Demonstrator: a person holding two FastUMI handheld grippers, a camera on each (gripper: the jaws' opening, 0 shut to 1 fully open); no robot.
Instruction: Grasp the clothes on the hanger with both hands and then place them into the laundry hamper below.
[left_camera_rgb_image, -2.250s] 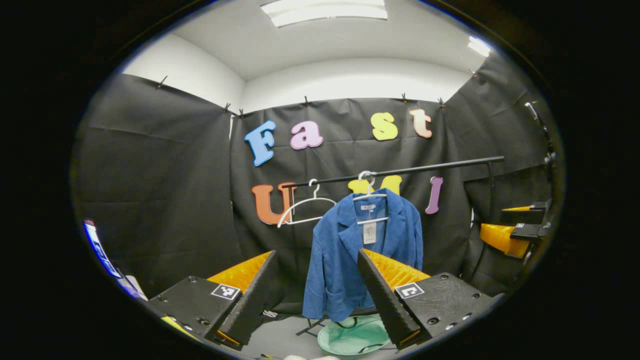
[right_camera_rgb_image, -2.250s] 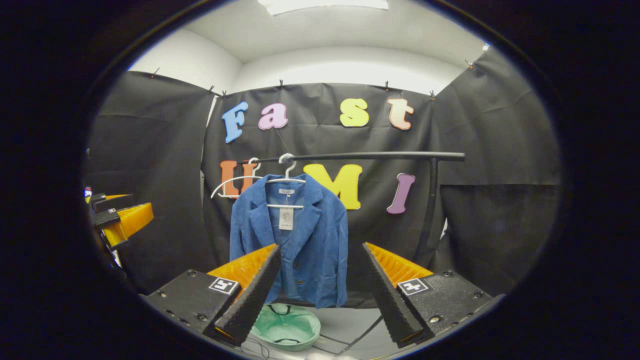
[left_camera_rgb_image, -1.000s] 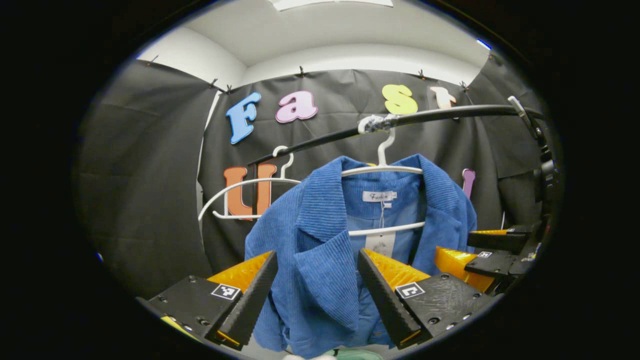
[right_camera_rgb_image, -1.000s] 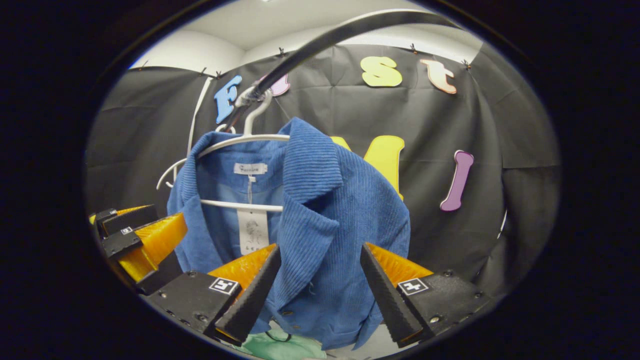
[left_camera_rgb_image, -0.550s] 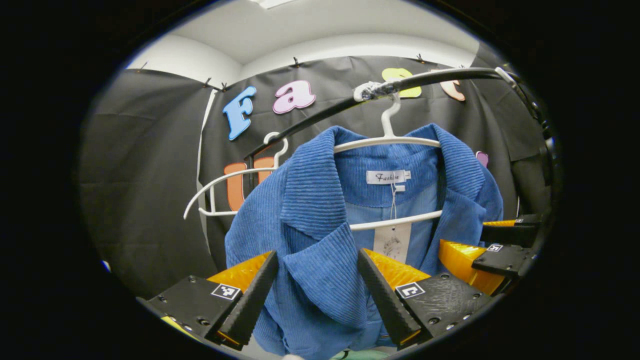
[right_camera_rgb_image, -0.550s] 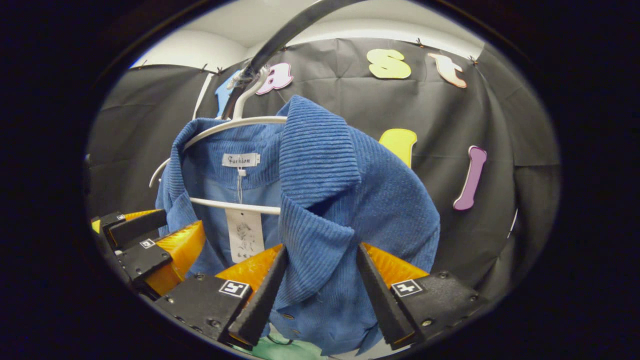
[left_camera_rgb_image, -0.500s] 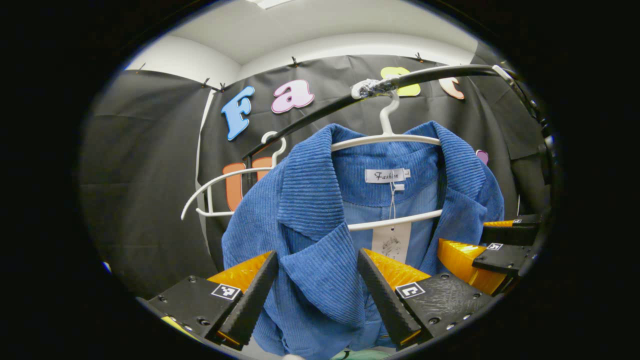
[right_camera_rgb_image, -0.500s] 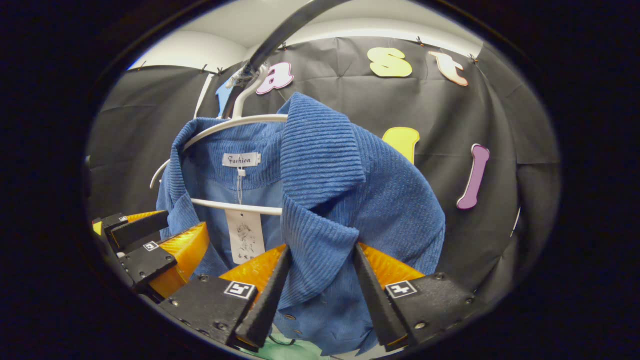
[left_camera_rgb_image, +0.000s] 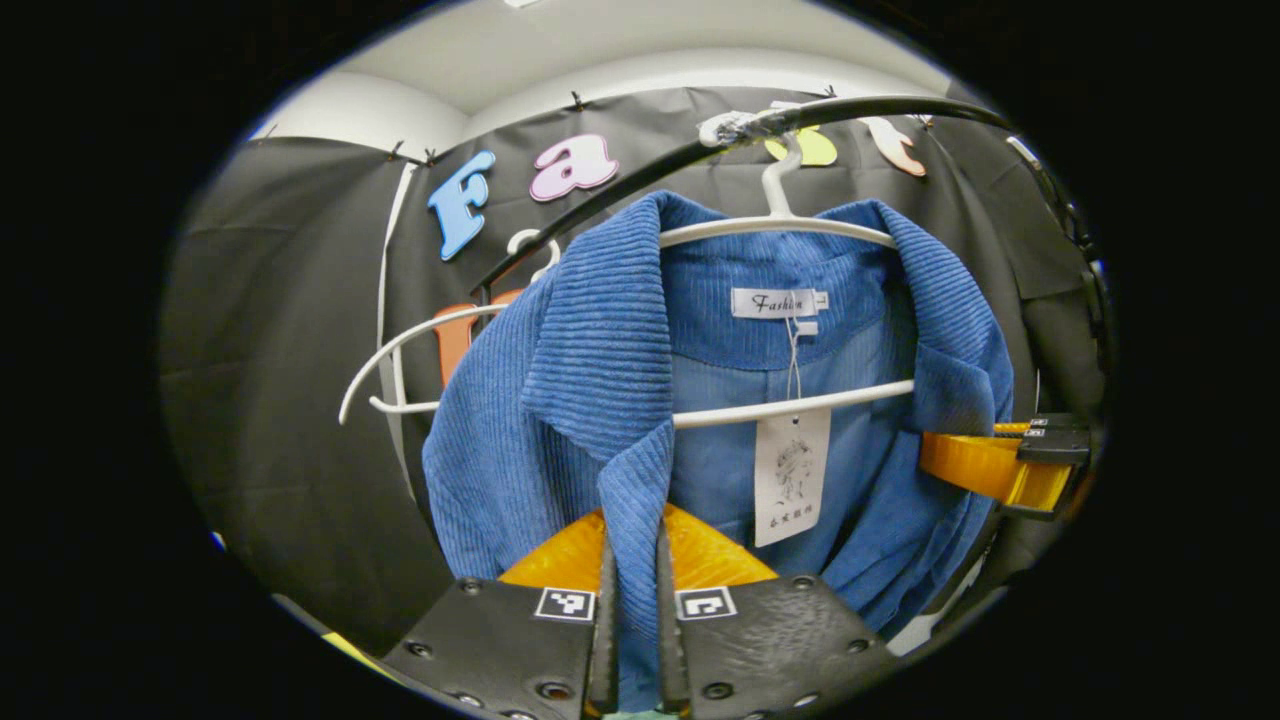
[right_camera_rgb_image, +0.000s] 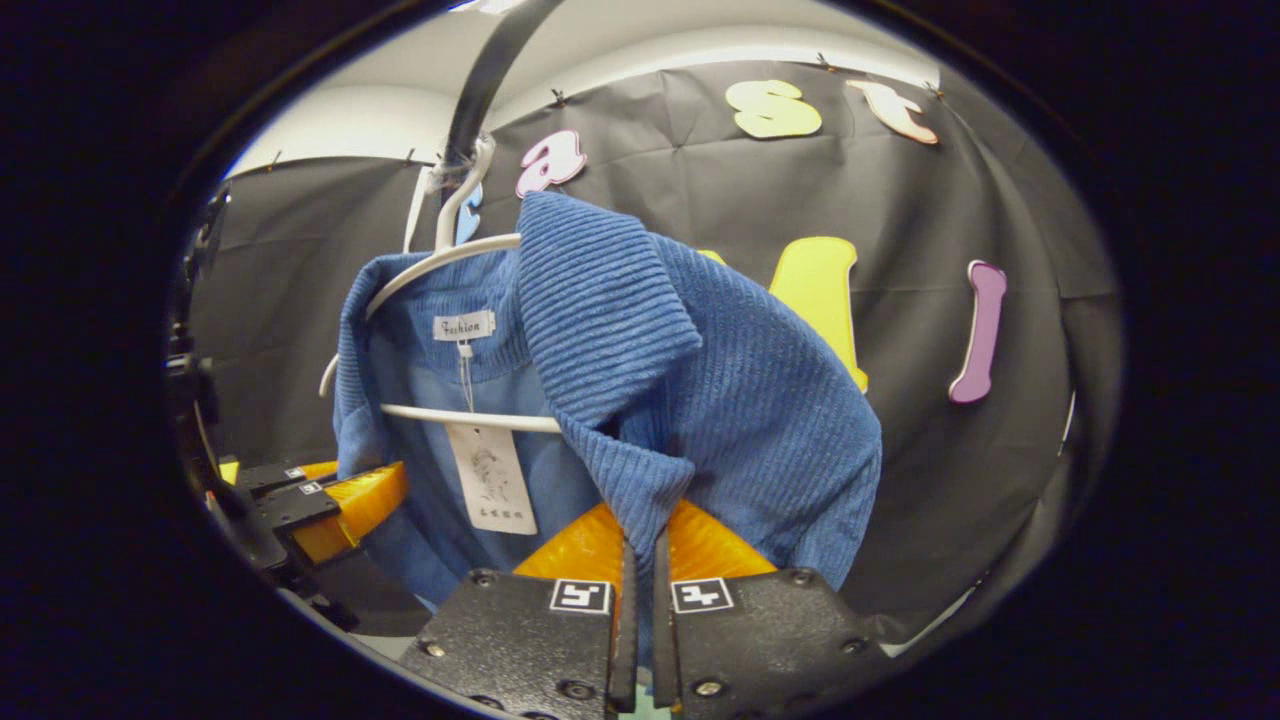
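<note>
Left gripper (left_camera_rgb_image: 632, 560) clamps the blue corduroy jacket (left_camera_rgb_image: 590, 350) lapel; right gripper (right_camera_rgb_image: 640, 560) clamps the other lapel (jacket on white hanger (left_camera_rgb_image: 775, 225), under rail (left_camera_rgb_image: 850, 105)).

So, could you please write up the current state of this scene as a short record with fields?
garment: blue corduroy jacket, on a white hanger
hanger support: black rail
second hanger: white, bare, beside the jacket
left gripper: shut on the jacket's front edge below one lapel
right gripper: shut on the front edge below the other lapel
paper tag: hangs inside the jacket
task stage: both grasps made, jacket not yet off the hanger
</note>
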